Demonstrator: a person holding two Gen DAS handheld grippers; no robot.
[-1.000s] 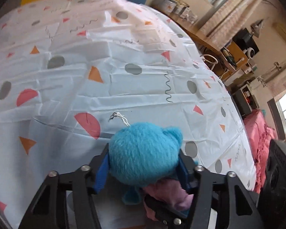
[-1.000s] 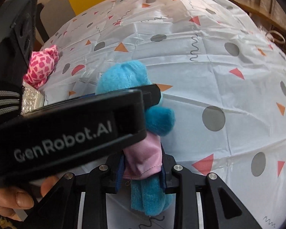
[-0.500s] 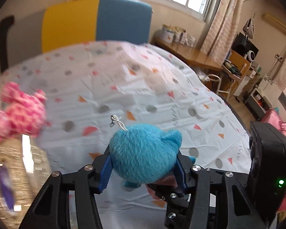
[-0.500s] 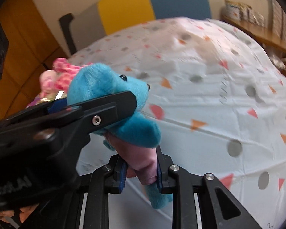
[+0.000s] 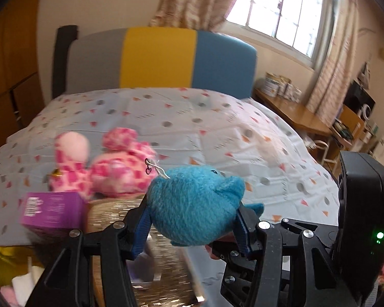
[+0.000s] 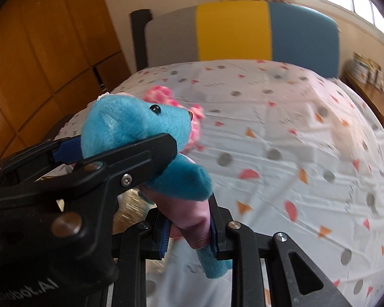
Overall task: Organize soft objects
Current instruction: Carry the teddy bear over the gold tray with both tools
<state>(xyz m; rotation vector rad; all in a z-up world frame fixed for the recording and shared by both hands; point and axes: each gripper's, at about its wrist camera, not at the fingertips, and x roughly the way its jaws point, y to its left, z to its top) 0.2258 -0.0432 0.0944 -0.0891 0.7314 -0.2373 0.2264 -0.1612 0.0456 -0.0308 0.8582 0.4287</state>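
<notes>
A blue plush bear in a pink garment is held by both grippers above the bed. My left gripper is shut on its head. My right gripper is shut on its pink-clad body; the bear's face shows above the left gripper's arm. A pink spotted plush sits on a gold shiny box at the left, just beyond the bear. A purple box lies beside it.
The bed has a white sheet with coloured triangles and dots and a grey, yellow and blue headboard. A wooden wardrobe stands at the left. A wooden desk with clutter runs along the right under a window.
Both grippers have lifted and tilted up with the bear still held. The view swung from the sheet to the headboard, and the gold box with the pink plush came closer.
</notes>
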